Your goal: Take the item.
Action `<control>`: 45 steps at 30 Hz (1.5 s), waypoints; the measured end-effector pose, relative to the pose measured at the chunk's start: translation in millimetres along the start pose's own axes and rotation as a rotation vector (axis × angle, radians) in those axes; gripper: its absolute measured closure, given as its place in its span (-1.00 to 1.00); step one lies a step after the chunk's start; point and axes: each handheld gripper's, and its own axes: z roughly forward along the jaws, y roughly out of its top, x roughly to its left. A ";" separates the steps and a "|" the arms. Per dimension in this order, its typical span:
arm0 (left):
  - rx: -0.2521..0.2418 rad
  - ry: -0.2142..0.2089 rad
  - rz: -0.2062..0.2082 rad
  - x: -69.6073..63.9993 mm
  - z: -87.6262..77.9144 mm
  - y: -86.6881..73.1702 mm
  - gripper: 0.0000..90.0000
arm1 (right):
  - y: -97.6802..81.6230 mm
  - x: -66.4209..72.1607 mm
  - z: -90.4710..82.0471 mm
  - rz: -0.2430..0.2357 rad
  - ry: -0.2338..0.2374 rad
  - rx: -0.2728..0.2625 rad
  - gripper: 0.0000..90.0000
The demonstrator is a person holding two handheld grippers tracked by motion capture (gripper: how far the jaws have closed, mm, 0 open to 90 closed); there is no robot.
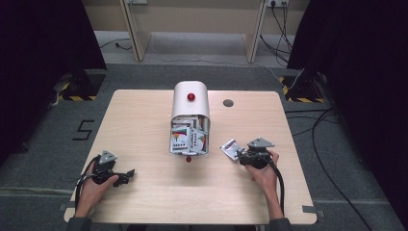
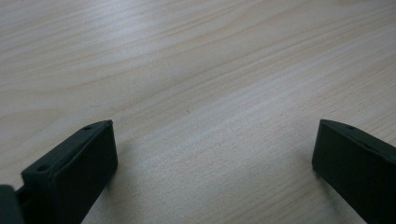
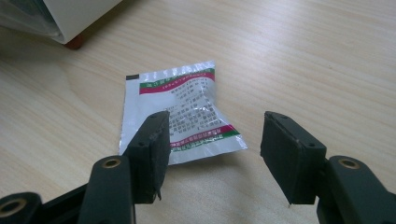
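The worktop (image 2: 196,70) is seen as pale wood-grain with a smooth, faintly sheened finish. The sachet (image 3: 187,109) is made of glossy, crinkled printed foil or plastic film. The fingers (image 3: 152,149) are finished in matt black, and the container (image 1: 191,103) in smooth white.

Each hand carries a black gripper, the left gripper (image 1: 126,175) and the right gripper (image 1: 239,156), with flat rectangular jaws showing small screw holes, brass-coloured rivets, a grey three-cornered plate on top, a black cable, and dark grey sleeves (image 1: 79,224) at the wrists.
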 end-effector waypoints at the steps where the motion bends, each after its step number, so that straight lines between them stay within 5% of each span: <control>1: 0.000 0.000 0.000 0.0 0.0 0.0 -1.00 | 0.0 0.0 -0.2 -0.003 0.000 0.000 -0.04; 14: 0.000 0.000 0.000 0.0 0.0 0.0 -1.00 | -0.3 0.2 -13.2 -0.002 0.004 -0.002 -0.20; 22: 0.000 0.000 0.000 0.0 0.0 0.0 -1.00 | -13.8 -3.2 -19.6 0.004 -0.008 0.042 -0.27; 45: 0.000 0.000 0.000 0.0 0.0 0.0 -1.00 | -20.7 -3.6 -50.7 0.022 -0.002 -0.013 -0.36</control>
